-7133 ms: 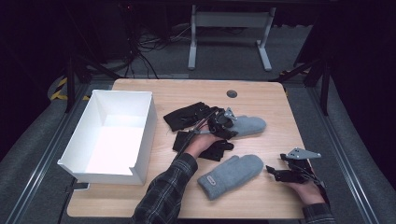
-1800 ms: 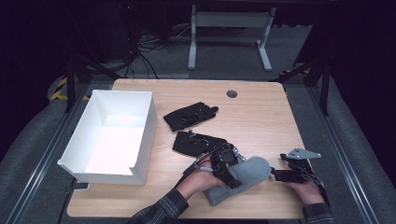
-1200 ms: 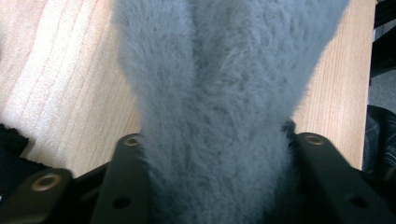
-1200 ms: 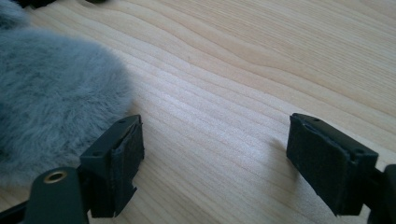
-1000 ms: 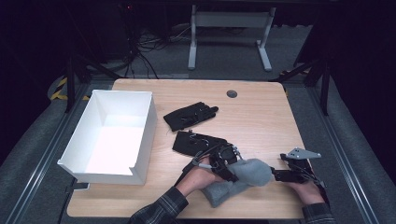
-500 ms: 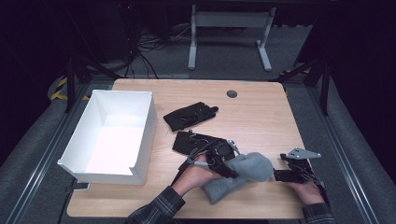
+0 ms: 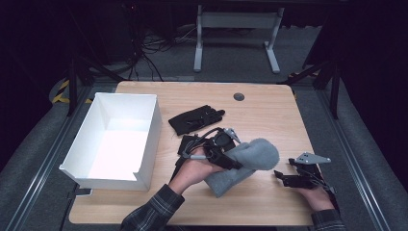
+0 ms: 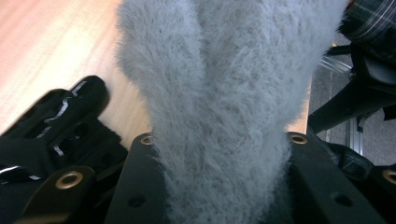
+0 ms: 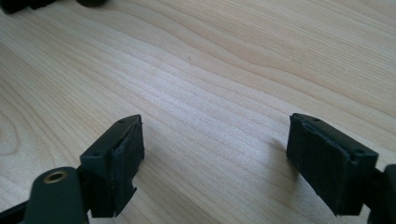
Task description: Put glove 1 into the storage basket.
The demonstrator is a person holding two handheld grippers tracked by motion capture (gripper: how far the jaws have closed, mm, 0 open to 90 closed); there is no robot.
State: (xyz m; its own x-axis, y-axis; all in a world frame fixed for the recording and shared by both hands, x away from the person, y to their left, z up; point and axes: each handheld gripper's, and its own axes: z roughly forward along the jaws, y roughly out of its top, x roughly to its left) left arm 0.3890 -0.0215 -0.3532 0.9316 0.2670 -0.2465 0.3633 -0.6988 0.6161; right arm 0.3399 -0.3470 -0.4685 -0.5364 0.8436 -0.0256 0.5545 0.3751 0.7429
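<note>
Box [image 7: 144, 137] at nine o'clock holds nothing yet. Grey mittens [image 7: 245, 163], seemingly both stacked, are pinched in the left gripper [image 7: 226, 156] at centre; black gloves [image 7: 195, 118] wait. Right gripper [image 7: 281, 177] gapes idle.

We see an open white rectangular box [image 7: 118, 139] on the light wooden table [image 7: 269, 108], left side; just right of the box, two black gloves [image 7: 196, 118].
</note>
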